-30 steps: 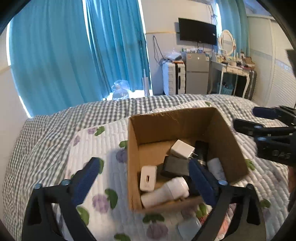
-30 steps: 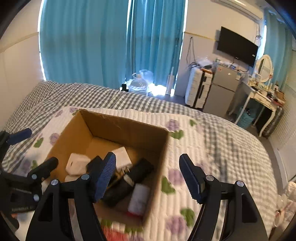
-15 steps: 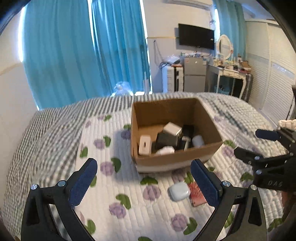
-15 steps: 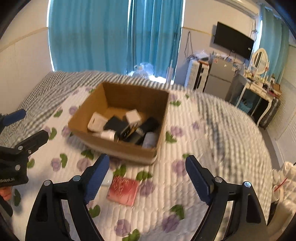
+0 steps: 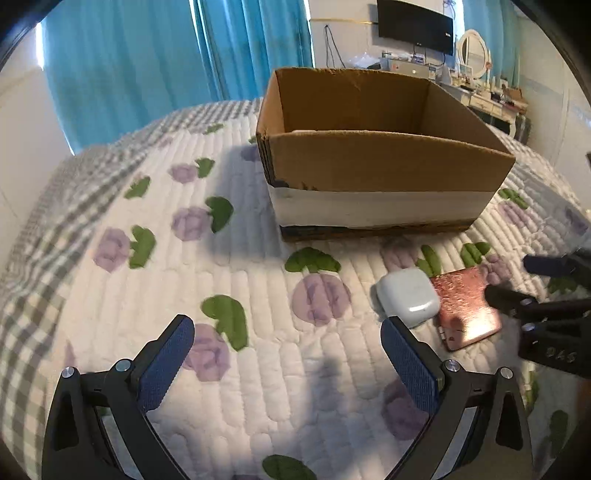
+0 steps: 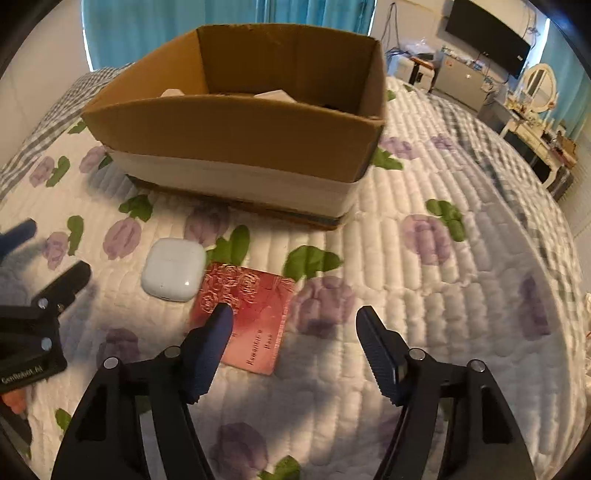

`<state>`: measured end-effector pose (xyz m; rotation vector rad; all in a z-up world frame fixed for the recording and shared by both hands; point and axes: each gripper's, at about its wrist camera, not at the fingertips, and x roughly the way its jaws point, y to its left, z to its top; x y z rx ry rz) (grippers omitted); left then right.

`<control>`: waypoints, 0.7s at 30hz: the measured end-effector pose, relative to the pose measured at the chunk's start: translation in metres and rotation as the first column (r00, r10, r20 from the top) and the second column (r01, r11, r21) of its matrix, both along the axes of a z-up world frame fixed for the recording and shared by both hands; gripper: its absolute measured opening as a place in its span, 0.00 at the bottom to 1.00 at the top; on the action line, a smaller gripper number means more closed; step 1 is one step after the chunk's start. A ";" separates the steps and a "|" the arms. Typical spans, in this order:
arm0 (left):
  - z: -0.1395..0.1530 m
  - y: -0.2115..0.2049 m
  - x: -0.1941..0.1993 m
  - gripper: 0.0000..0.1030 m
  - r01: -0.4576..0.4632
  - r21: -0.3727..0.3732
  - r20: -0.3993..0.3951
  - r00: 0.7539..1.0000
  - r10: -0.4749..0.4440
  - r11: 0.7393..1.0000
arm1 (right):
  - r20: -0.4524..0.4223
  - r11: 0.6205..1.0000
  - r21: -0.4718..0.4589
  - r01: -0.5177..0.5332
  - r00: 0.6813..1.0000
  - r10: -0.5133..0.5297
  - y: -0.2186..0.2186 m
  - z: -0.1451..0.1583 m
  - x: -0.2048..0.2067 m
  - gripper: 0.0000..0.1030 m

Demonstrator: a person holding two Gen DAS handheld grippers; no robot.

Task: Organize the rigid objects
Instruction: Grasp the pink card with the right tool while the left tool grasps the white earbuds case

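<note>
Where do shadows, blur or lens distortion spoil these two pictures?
Left wrist view: a dark shadow lies on the quilt near the fingers, and the cardboard box bulges from fisheye. Right wrist view: the quilt's right side is smeared, while the red card and white earbud case stay sharp.

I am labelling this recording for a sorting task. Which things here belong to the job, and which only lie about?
Part of the job:
- brown cardboard box
- white rounded plastic case
- flat red embossed packet
- open left gripper
- open right gripper

Just lying about:
- white quilt with purple flowers
- teal curtains
- black wall television
</note>
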<state>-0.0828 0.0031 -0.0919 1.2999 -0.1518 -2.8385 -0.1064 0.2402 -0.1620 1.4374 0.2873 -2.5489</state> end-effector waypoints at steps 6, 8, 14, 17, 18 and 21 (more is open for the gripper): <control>-0.001 0.004 0.005 1.00 -0.004 -0.013 -0.007 1.000 0.004 1.000 | 0.114 0.997 -0.061 -0.038 0.992 0.044 -0.006 -0.025 -0.005 0.49; -0.003 0.005 0.005 1.00 -0.007 -0.021 -0.003 1.000 0.006 1.000 | 0.141 0.993 -0.114 -0.039 0.988 0.055 -0.005 -0.032 -0.009 0.49; -0.005 0.001 0.001 1.00 -0.018 -0.013 0.008 1.000 0.018 1.000 | 0.197 0.977 -0.212 -0.002 0.979 0.045 0.006 -0.045 -0.023 0.52; -0.005 0.000 0.000 1.00 -0.023 -0.008 0.013 1.000 0.023 1.000 | 0.210 0.974 -0.229 0.004 0.977 0.046 0.010 -0.047 -0.029 0.53; -0.005 0.000 0.000 1.00 -0.023 -0.010 0.014 1.000 0.023 1.000 | 0.211 0.974 -0.226 0.005 0.976 0.044 0.009 -0.046 -0.031 0.53; -0.006 0.001 0.001 1.00 -0.020 -0.016 0.015 1.000 0.020 1.000 | 0.173 0.984 -0.177 -0.014 0.984 0.045 0.003 -0.040 -0.025 0.51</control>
